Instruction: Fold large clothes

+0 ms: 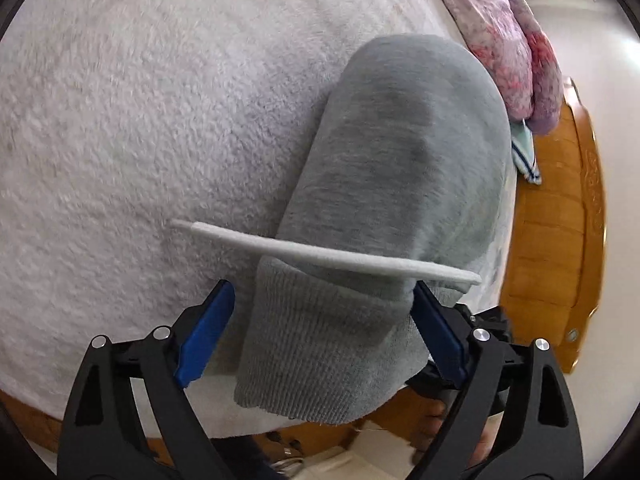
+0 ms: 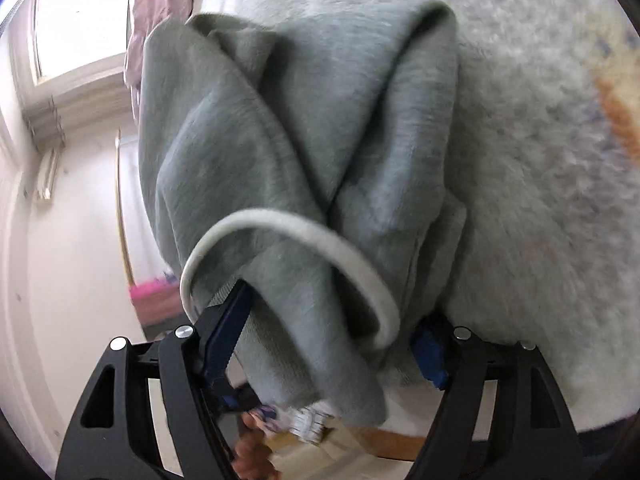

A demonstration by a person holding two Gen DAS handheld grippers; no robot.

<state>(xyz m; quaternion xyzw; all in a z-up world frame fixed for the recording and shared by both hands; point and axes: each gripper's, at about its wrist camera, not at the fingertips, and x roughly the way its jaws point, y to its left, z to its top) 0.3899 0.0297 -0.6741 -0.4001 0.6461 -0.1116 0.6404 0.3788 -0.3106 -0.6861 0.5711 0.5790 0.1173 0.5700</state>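
Soft matt fleece knit on the grey sweatshirt (image 1: pixel 404 152), ribbed at the hem (image 1: pixel 328 344) between the blue matt pads (image 1: pixel 206 338). Flat woven white drawcord (image 1: pixel 320 250) ahead. Shaggy white plush blanket (image 1: pixel 140 120) beyond. Glossy varnished wooden bed frame (image 1: pixel 560 220) rightward. Black matt plastic gripper arms (image 2: pixel 168 396), shiny metal pins (image 2: pixel 185 331).

bed (image 1: pixel 120 120) – fleecy white | footboard (image 1: pixel 560 220) – wood | window (image 2: pixel 76 20) – bright
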